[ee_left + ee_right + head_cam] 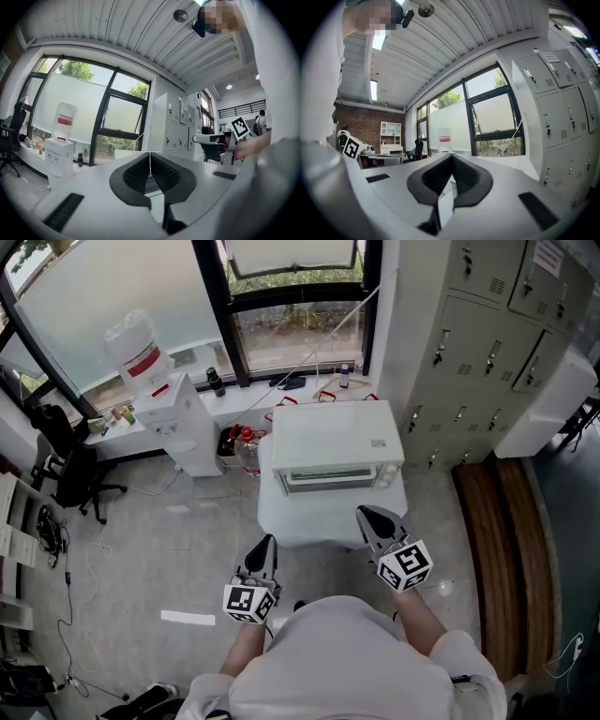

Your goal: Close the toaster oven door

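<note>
A white toaster oven (pixel 336 448) sits on a small white table (pixel 319 521) below the window, its front facing the person. The left gripper (pixel 264 547) and right gripper (pixel 372 521) hover by the table's near edge, both clenched on nothing. A water dispenser (pixel 183 423) stands just left of the table, grey lockers (pixel 478 343) to its right.

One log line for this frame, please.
left tongs: shut, empty | right tongs: shut, empty | toaster oven: untouched | door: looks closed

A white table (pixel 319 517) bears the toaster oven (pixel 336 446).
</note>
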Tool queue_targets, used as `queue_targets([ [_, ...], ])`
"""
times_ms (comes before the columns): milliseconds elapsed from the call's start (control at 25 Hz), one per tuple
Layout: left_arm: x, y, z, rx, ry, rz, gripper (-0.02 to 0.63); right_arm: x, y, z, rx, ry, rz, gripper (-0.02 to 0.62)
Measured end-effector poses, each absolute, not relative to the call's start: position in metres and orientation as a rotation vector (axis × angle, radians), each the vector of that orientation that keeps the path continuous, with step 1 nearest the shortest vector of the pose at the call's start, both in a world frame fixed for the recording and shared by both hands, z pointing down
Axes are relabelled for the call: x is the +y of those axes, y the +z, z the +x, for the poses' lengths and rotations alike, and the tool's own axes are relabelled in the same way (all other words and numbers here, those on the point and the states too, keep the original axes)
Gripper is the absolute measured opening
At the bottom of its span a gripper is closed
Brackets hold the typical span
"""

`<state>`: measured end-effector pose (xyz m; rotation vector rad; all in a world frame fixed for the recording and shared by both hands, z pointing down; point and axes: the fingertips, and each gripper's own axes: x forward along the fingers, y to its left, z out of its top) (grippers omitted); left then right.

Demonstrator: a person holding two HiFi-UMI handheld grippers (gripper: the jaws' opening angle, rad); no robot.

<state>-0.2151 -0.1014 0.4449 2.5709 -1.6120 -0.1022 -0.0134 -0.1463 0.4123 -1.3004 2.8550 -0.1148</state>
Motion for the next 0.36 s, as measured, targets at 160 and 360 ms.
queue_targets([
  [160, -0.1000, 0.4458, -0.2181, -1.611, -0.100, 2.566, 0.020, -0.1449, 0.4130, -0.0164, 2.847, -0.131, -1.298, 0.005],
  [360, -0.0995, 0.4474, -0.2221, -1.613, -0.095, 2.564, 0.020, -0.1463, 0.4184, -0.0195, 2.845, -0.158, -1.299, 0.005],
])
